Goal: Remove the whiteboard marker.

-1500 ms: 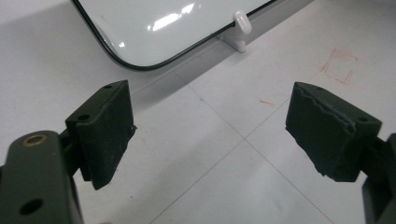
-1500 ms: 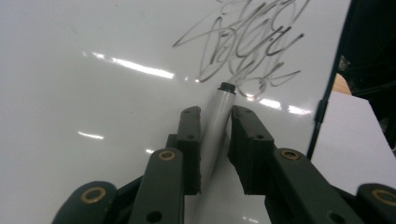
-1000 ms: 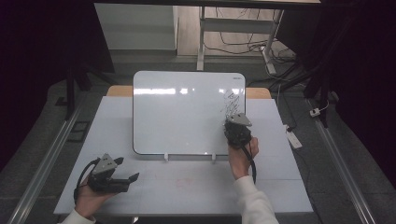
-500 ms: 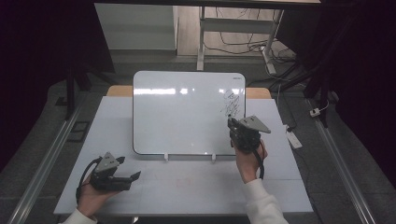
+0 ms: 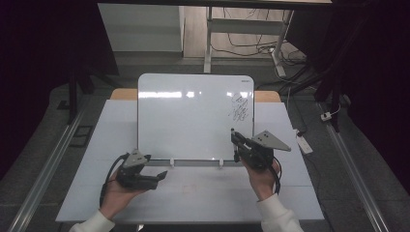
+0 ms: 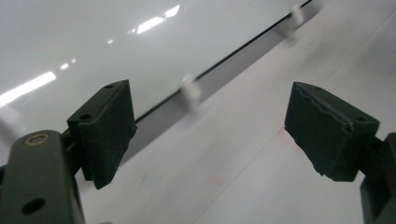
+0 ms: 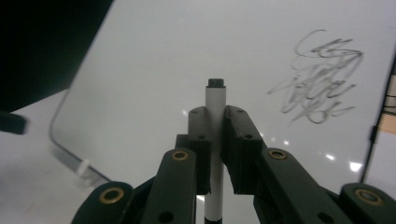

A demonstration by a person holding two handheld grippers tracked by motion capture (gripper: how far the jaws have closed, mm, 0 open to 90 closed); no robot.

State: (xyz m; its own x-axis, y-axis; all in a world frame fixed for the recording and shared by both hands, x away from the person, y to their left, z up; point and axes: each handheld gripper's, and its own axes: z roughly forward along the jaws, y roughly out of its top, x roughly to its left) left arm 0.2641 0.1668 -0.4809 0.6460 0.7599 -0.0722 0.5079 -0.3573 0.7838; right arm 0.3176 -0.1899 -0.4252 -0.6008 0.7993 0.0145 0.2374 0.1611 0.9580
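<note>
A white whiteboard (image 5: 193,116) lies in the middle of the table, with a black scribble (image 5: 241,107) near its right edge. My right gripper (image 5: 240,145) hovers at the board's lower right corner, shut on a white marker (image 5: 233,137). In the right gripper view the marker (image 7: 215,107) stands between the jaws, its dark tip aimed at the board (image 7: 187,51), and the scribble (image 7: 322,79) lies up and to the right. My left gripper (image 5: 155,168) is open at the board's lower left edge. Its view has nothing between the fingers (image 6: 107,130), only the board's edge (image 6: 205,74).
The board rests on a white table (image 5: 290,193) with bare surface in front of it and to both sides. A small white item (image 5: 303,143) lies at the table's right edge. Floor rails (image 5: 358,179) flank the table, and cables (image 5: 251,46) lie beyond it.
The right gripper has left the scribble and drawn back toward the board's lower edge with the marker. The left gripper has moved right and slightly up toward the board.
</note>
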